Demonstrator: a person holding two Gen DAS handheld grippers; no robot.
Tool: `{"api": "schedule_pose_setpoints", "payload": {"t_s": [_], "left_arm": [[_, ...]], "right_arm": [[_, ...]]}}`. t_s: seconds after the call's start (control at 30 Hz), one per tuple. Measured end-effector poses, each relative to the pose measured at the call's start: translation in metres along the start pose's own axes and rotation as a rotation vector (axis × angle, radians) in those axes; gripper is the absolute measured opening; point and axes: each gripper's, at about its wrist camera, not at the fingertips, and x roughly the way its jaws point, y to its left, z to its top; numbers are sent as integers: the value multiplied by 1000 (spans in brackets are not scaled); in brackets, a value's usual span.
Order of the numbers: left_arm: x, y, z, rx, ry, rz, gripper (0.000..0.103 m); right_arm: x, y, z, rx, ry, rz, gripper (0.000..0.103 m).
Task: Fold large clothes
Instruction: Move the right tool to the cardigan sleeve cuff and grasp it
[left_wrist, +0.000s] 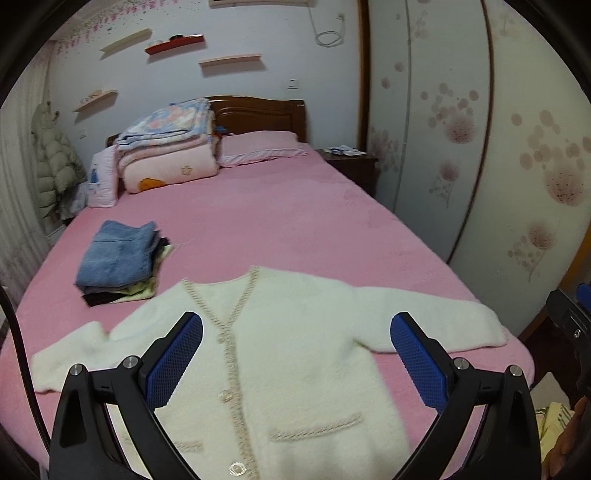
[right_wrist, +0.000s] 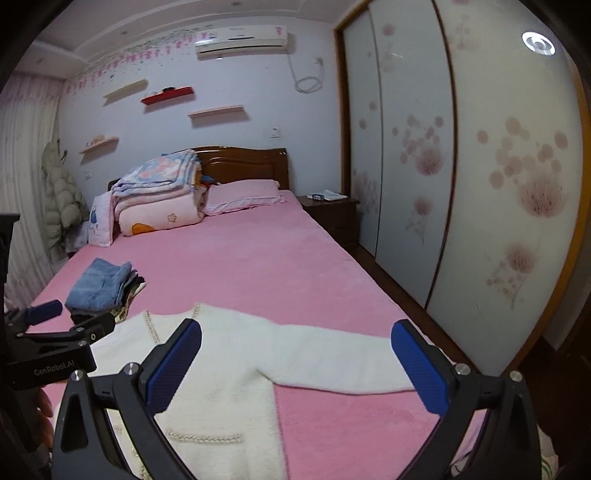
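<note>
Left wrist view. Item: white fuzzy cardigan (left_wrist: 295, 354), V-neck with beige braided trim, buttons down the front, two trimmed pockets. Laid face up and flat on the pink bed (left_wrist: 258, 229) at its foot end, both sleeves spread out to the sides. No fold made yet, by the look of it.

Left gripper (left_wrist: 295, 360): released, blue pads wide apart, hovering over the cardigan's chest and holding nothing. Contact with the cloth cannot be confirmed.

Right gripper (right_wrist: 295, 365): released likewise, empty, hovering over the cardigan's right sleeve (right_wrist: 332, 354) and the bare sheet beside the hem.

Near the cardigan's left shoulder: a stack of folded clothes (left_wrist: 118, 258), blue denim on top, darker pieces beneath. The stack's corner sits just beside the collar.

Far from the cardigan, at the head of the bed: piled quilts (left_wrist: 166, 147) and a pink pillow (left_wrist: 262, 147) against the wooden headboard. Wardrobe with flowered sliding doors (left_wrist: 480, 147) along the bed's right side.

Risks, as judged:
- Thick, plush knit: a shallow pinch may take only fluff and slip off mid-lift.
- Pinching too deep could catch the bedsheet with the sleeve.
- Swinging the left sleeve inward may brush the folded stack and topple it.
- Uneven lift between the two grippers would skew the fold line off the button placket.
</note>
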Motion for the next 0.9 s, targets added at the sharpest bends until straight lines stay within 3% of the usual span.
{"api": "schedule_pose_setpoints", "payload": {"t_s": [0.07, 0.2, 0.47, 0.6, 0.73, 0.9], "left_arm": [[10, -14, 4, 12, -19, -87, 101], [44, -47, 15, 31, -9, -188, 101], [136, -111, 4, 53, 4, -223, 101], [192, -136, -17, 49, 80, -247, 101], [232, -156, -37, 34, 147, -253, 101], [258, -172, -53, 38, 177, -249, 101]], "right_arm": [[13, -25, 3, 41, 22, -48, 103], [38, -71, 1, 87, 72, -155, 103], [96, -165, -38, 242, 215, -271, 103], [134, -209, -78, 369, 310, -268, 101], [175, -238, -119, 467, 411, -240, 86], [215, -257, -155, 583, 487, -199, 85]]}}
